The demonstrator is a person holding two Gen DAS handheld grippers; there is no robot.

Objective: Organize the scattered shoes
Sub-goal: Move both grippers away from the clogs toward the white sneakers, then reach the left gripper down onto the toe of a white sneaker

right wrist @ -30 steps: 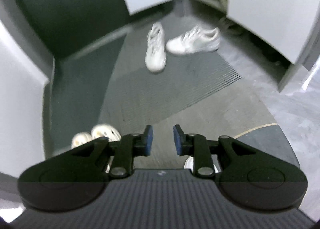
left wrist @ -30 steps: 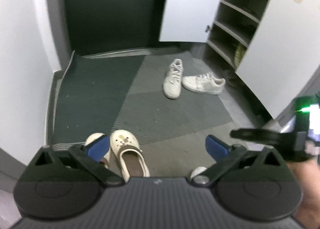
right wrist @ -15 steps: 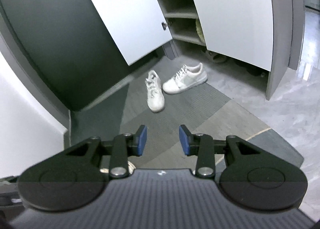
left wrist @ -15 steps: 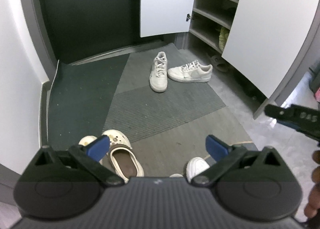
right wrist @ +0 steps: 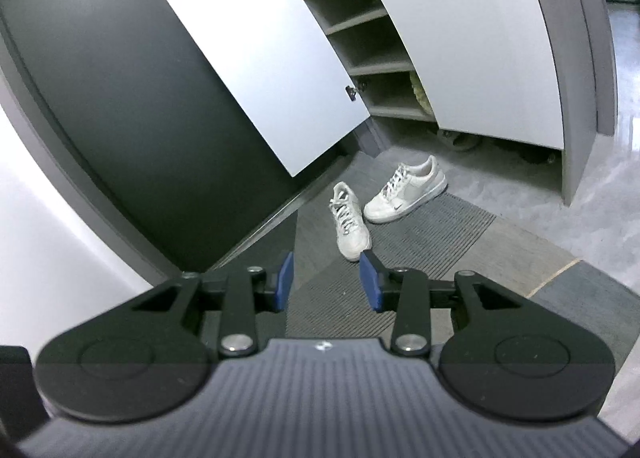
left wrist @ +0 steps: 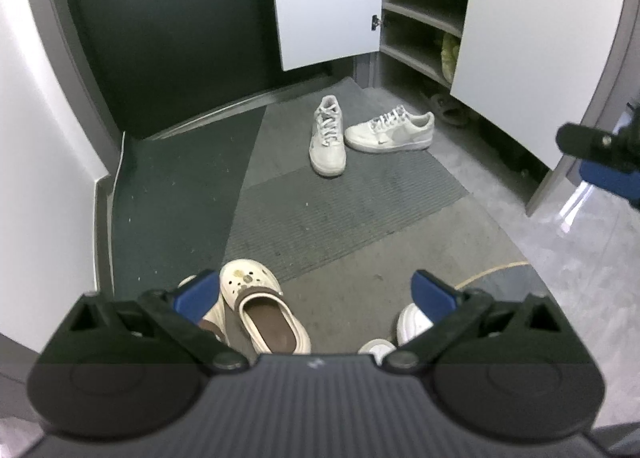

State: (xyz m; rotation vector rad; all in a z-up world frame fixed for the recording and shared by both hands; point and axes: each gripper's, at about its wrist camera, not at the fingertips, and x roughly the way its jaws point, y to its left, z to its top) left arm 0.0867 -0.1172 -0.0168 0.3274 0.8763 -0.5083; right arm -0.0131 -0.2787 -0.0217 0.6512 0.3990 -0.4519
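Both tools hang over an entryway floor, and neither holds anything. The left tool [left wrist: 316, 294] has its blue pads spread wide. It tilts down over a cream clog [left wrist: 264, 308] lying just below it, toe pointing away. A second cream clog [left wrist: 208, 318] sits partly hidden behind the left pad, touching or almost touching the first. Two rounded white toes [left wrist: 412, 324] show at the near right; what they belong to cannot be told.

The right tool [right wrist: 326, 282] has a moderate gap between its pads and nothing in it. It points at a shallower angle toward the far end of the doormat [left wrist: 344, 210], probably to survey the floor before choosing a shoe.

There a white sneaker [right wrist: 350, 224] points its toe toward the camera, and a second white sneaker [right wrist: 406, 192] lies across at an angle, toes nearly meeting. They look dropped, not paired. Just beyond stands the shoe cabinet [right wrist: 372, 58] with both white doors swung open and several bare shelves, presumably where the shoes belong. Nothing has been sorted yet; the clogs are the nearest pickup for the left tool.
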